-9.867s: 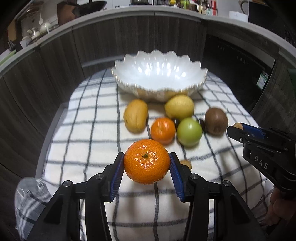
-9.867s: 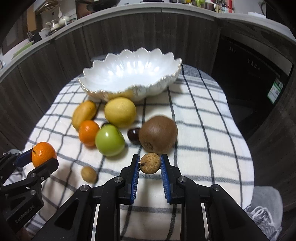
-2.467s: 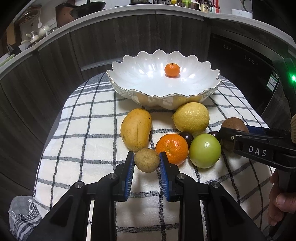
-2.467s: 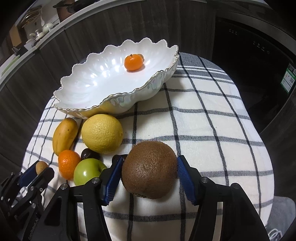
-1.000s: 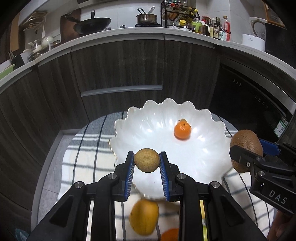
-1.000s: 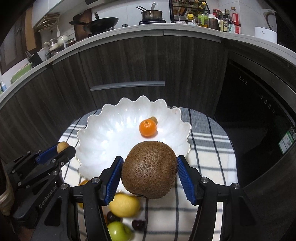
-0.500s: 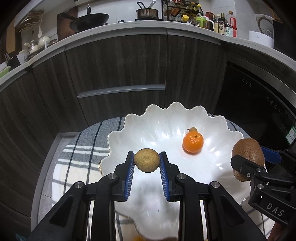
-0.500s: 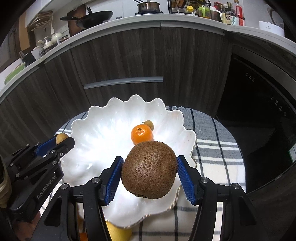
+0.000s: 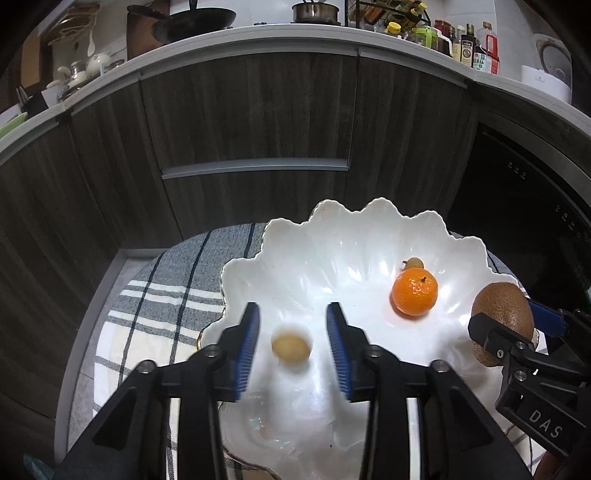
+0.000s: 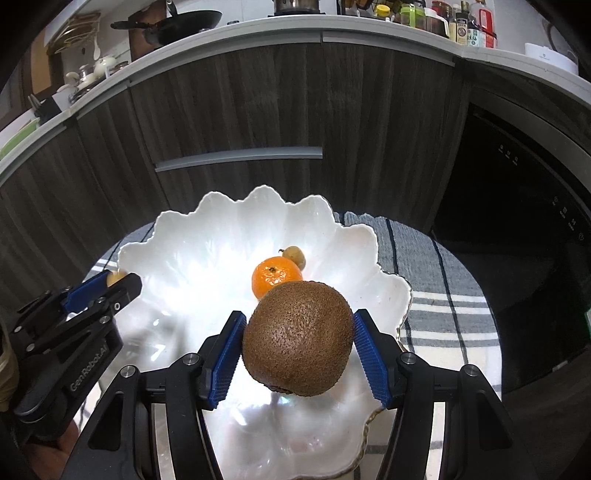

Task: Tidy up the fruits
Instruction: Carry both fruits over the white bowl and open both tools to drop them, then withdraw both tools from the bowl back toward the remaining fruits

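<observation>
Above the scalloped bowl (image 9: 369,221): left hand-held gripper (image 9: 291,341) spread, right hand-held gripper (image 10: 297,349) pinching kiwi (image 10: 297,341).

Home kitchen; wok (image 9: 195,20), pot (image 9: 314,11), sauce bottles (image 9: 469,46) on countertop (image 9: 258,40), dark cabinets (image 9: 251,110)

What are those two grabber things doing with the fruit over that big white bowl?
A person is putting fruit into the scalloped white bowl using two hand-held grippers. The left gripper is open, and a small yellow-brown fruit, blurred, sits between its fingers without touching them, seemingly just let go over the bowl. The right gripper is shut on a kiwi, held above the bowl. A mandarin and a small brown fruit already lie inside, side by side.
</observation>
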